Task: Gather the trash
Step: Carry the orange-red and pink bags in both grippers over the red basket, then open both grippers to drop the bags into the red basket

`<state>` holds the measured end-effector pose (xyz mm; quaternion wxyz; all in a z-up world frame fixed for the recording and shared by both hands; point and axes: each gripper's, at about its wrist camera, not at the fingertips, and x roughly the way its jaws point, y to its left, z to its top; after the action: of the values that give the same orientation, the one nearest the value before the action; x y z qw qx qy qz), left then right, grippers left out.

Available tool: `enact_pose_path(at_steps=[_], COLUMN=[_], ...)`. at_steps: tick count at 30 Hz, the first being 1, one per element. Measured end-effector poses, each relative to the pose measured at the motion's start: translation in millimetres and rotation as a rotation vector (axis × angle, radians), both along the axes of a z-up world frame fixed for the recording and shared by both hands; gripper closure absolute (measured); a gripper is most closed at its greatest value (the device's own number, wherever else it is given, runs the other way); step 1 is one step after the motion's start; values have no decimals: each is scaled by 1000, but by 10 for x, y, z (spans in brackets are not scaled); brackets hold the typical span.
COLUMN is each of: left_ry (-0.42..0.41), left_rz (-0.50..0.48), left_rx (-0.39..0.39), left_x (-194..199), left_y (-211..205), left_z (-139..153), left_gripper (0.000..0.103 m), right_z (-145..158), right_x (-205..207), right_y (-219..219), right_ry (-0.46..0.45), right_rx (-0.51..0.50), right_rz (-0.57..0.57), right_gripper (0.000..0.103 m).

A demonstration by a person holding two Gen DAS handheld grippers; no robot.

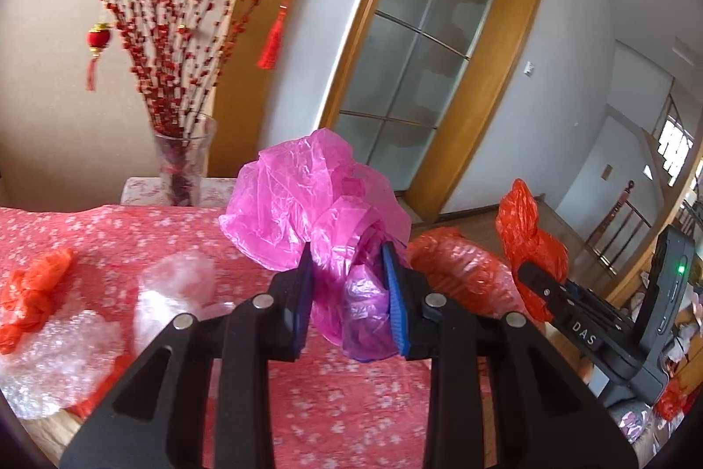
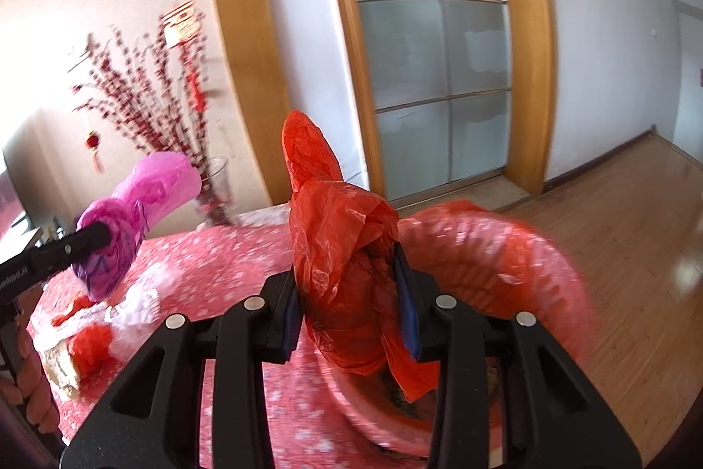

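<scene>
A: Nearest first. Left gripper [image 1: 347, 284] is clenched on the pink bag [image 1: 316, 205], lifted above the table [image 1: 329, 403]. Right gripper [image 2: 349, 299] is clamped on the orange bag [image 2: 347, 271], hanging over the bin [image 2: 540, 271] at its 3 o'clock.

B: What's left on the table?

A: Bubble wrap [image 1: 57, 359] and an orange scrap [image 1: 30, 293] at the left gripper's 9 o'clock. Beyond them, a vase [image 1: 184, 161] at 11 o'clock against the wall.

B: Risks?

A: My guess: thin film clings to the pads, so an orange bag let go here may drift and snag the bin's rim. A wide swing with the pink bag could brush the vase.
</scene>
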<state>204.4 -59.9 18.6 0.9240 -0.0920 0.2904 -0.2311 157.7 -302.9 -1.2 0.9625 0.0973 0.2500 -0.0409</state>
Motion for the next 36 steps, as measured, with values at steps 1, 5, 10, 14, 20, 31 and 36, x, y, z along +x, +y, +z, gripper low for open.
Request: enact_pose_path(at_steps=[1,5,10,14,20,31,36], left_ry=[0,5,15,25,46,92,130], left_rz=[-16,-67,-128,-172,-223,-286,-294], left_rx=[-1,-2,-7,-12,-11,-2,20], left_x=[-8,2,27,90,133,251,287], left_y=[-77,-340,-651,-859,-1132,-1487,-1590], left_z=[-2,-19,-52,-83,-180,-398,-539], left_gripper=[73,73,73,73,73,70,61], right_z=[7,21,12,2,-16,-11,-75], right_x=[-20,-70,-122,-135,-130,1,45], right_y=[-66,-263,-487,-606,-764,-995,-1063], right_ry=[-2,-8,-16,-17,-18,-11,6], right_rx=[2,14,38,42,62,74,87], right_rz=[-16,-59,-102,-128,-163,-204,-209], right_gripper=[66,66,66,66,66,63,51])
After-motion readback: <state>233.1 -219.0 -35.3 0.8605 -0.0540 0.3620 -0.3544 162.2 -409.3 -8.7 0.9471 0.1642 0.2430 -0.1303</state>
